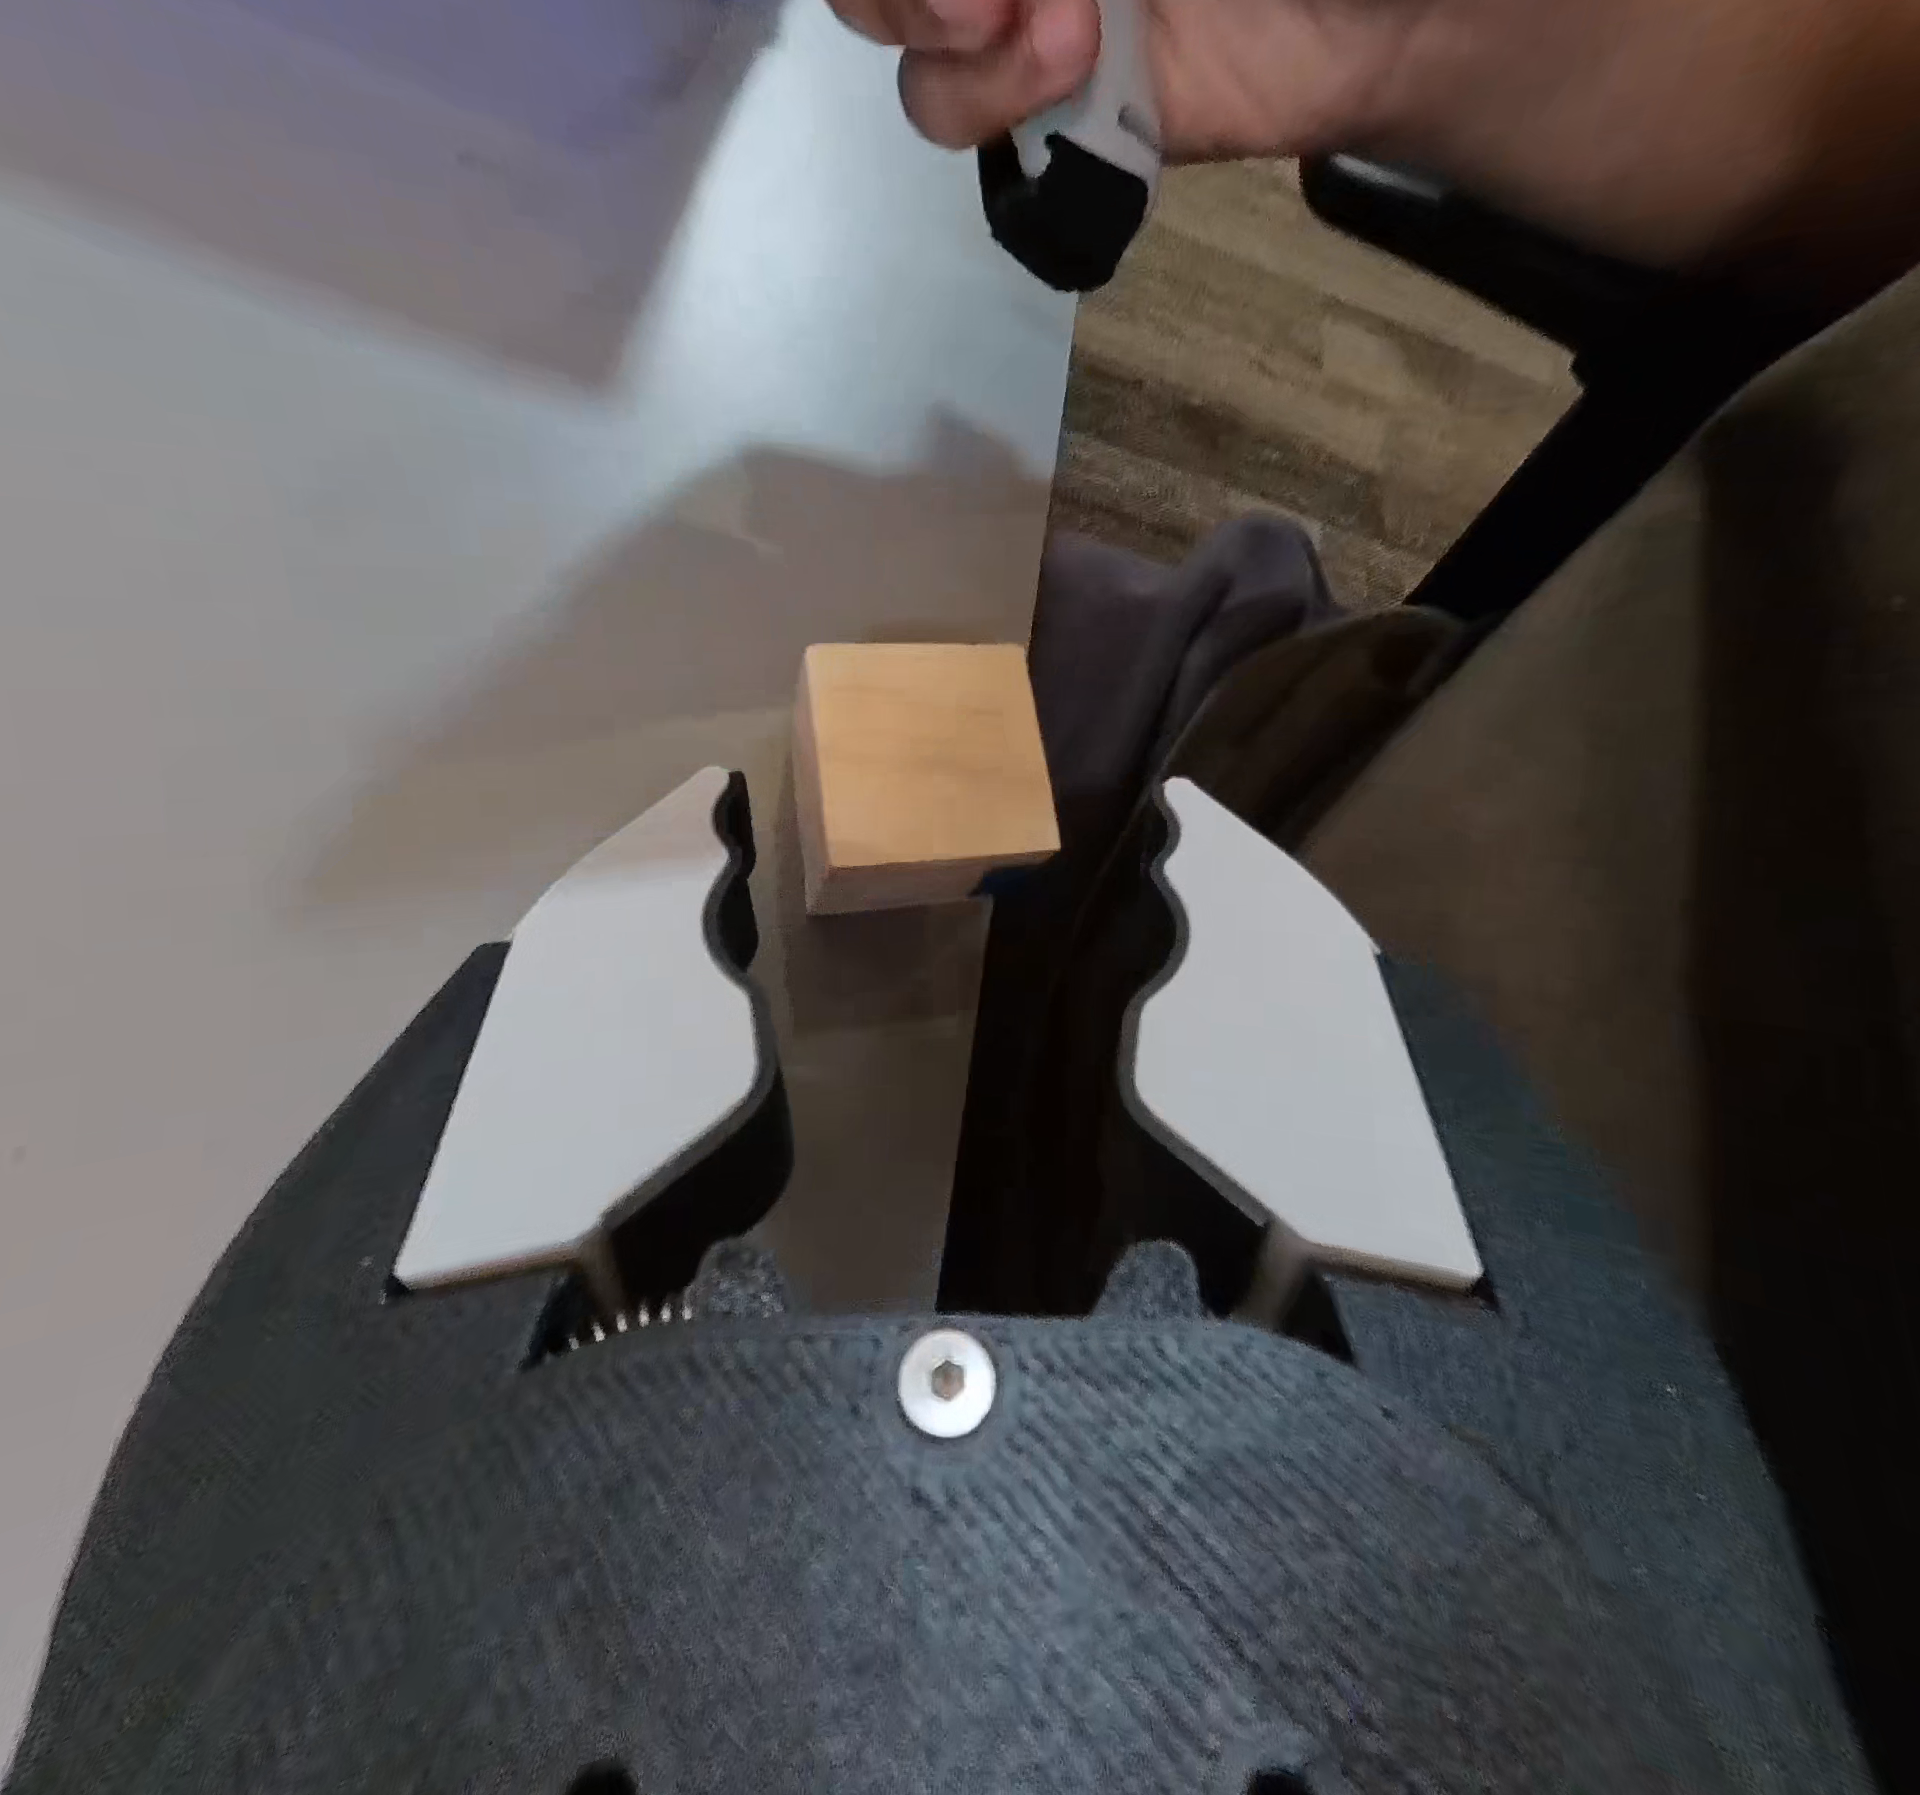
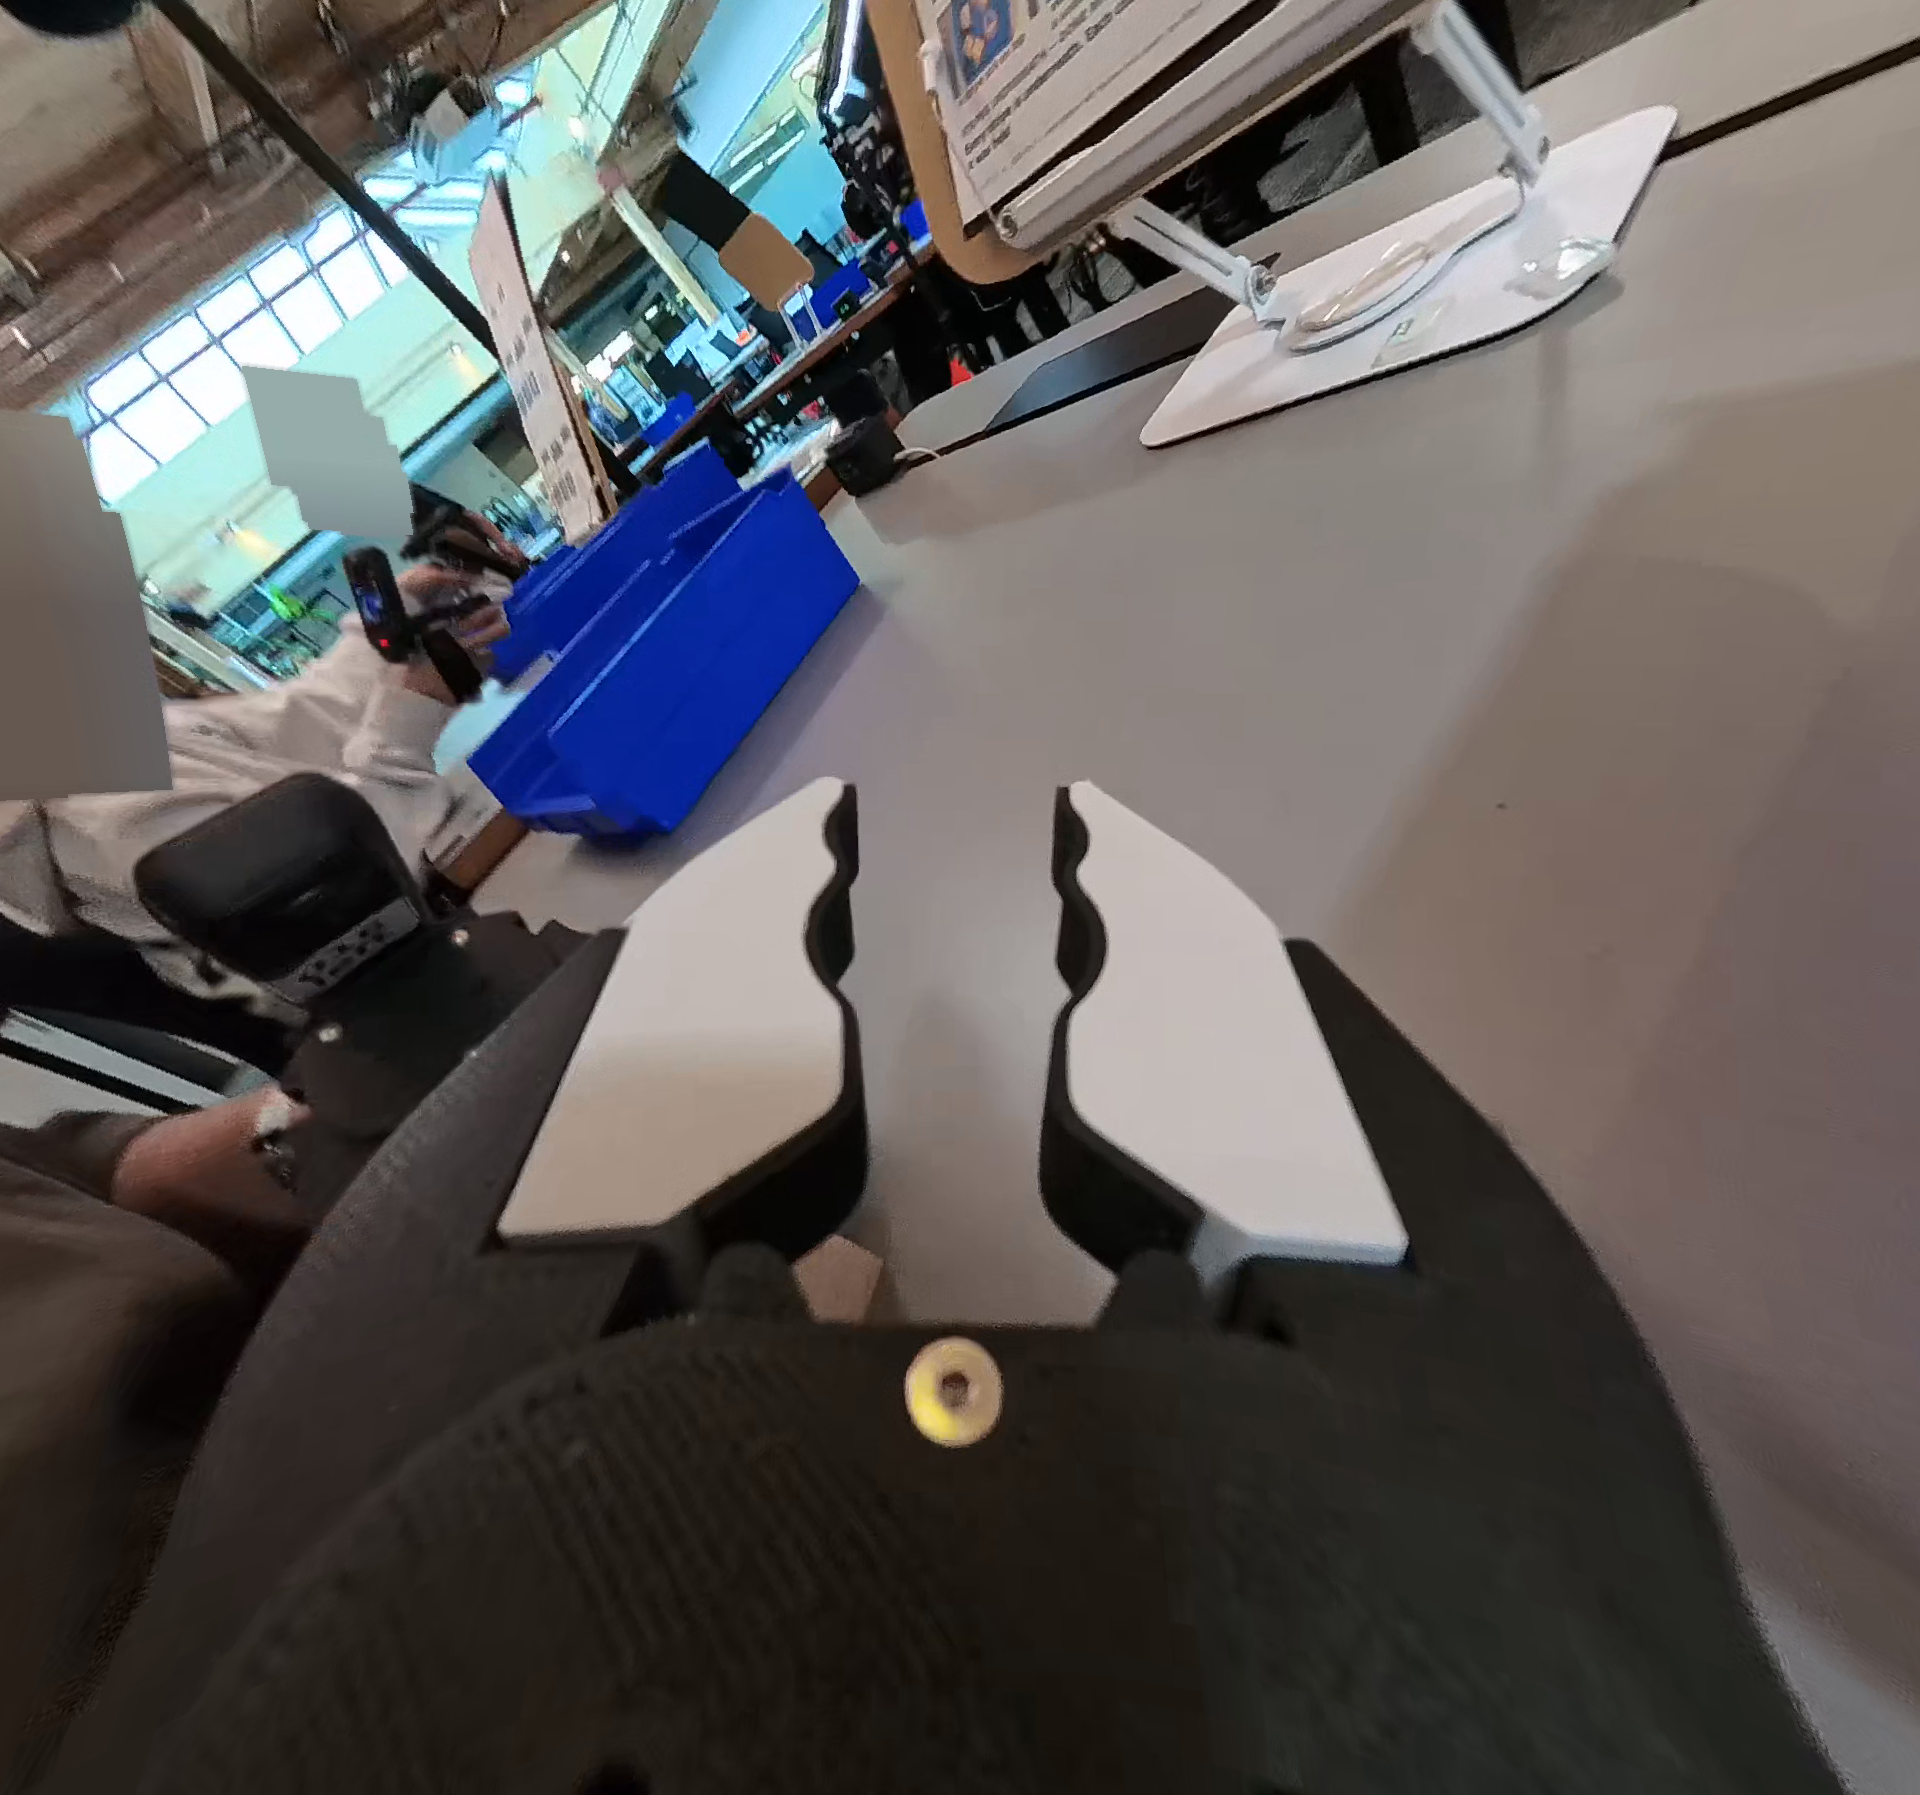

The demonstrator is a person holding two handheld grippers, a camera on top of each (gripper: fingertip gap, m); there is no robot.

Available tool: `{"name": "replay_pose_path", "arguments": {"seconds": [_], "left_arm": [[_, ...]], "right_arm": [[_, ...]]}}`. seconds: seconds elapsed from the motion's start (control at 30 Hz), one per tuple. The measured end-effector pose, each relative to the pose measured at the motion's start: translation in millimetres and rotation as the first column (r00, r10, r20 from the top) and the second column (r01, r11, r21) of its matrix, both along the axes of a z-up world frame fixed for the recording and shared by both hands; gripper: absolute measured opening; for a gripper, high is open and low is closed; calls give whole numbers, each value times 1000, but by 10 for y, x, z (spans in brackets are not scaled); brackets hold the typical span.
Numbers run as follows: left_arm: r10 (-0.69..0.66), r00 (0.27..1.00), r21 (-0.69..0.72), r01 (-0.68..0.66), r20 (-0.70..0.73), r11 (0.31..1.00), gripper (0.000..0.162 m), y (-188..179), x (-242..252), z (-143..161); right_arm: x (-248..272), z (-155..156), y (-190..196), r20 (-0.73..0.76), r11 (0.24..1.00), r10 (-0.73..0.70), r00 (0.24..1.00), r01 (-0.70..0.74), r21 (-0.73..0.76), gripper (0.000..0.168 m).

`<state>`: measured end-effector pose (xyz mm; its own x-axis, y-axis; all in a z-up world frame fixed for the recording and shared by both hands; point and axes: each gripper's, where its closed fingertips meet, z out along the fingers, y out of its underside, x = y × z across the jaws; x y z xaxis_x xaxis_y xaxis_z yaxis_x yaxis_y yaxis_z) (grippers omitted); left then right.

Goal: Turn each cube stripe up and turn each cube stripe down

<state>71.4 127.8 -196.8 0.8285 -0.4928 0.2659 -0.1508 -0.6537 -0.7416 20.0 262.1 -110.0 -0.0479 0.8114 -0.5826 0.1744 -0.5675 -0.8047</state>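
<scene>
The grey table [image 1: 260, 706] spreads out ahead of your left gripper [image 1: 951, 831], its edge running straight up between the fingers, so you are working right at the rim. Off the right gripper [image 2: 956, 841], to its left, sit the blue bins [image 2: 665, 675]; ahead and to its right stands the tilted instruction board [image 2: 1143, 31] on its white stand. Your right hand [image 1: 1299, 10] shows at the top of the left wrist view, gripping that tool's handle.

The wooden cube [image 1: 925, 774] rests just beyond your left fingertips, in line with the gap, hard against the table edge. No stripe shows on the faces in view, so it probably lies underneath or on a hidden side.

Both grippers stand spread wide and hold nothing. Centre the left one on the cube, close on opposite side faces, lift clear, then roll your wrist. Keep it inboard so it cannot drop off the edge.
</scene>
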Motion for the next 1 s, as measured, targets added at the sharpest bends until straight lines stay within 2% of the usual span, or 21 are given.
{"name": "replay_pose_path", "arguments": {"seconds": [0.13,0.23,0.3,0.4,0.47,0.57,0.63,0.77,0.87,1.0], "left_arm": [[48,999,-4,-48,-7,999,45,61,-84,-11],[105,993,27,-107,58,994,45,121,-210,111],[161,972,44,-171,170,984,44,174,-325,257],[251,888,26,-282,386,959,44,236,-560,463],[292,835,1,-331,466,944,44,239,-722,516],[258,790,48,-340,557,939,44,213,-819,672],[185,797,137,-316,576,939,44,190,-799,816],[66,880,344,-251,471,905,44,126,-689,1033],[7,911,450,-209,411,868,44,69,-586,1192],[-46,927,536,-175,373,826,45,3,-475,1360]], "right_arm": [[-4,11,-90,14,991,21,1000,-23,129,37],[-2,9,-146,25,978,32,999,-36,203,37],[-7,-3,-175,32,973,40,999,-46,228,38],[-19,-28,-225,40,975,64,997,-71,211,39],[-29,-42,-263,43,977,83,996,-90,192,39],[-47,-64,-357,49,978,125,991,-131,160,40],[-63,-72,-453,47,979,168,985,-172,112,41],[-89,-3,-724,-8,954,287,958,-286,-90,51],[-92,169,-843,-125,882,334,934,-357,-307,76],[-85,202,-940,-170,776,375,911,-409,-480,78]]}}
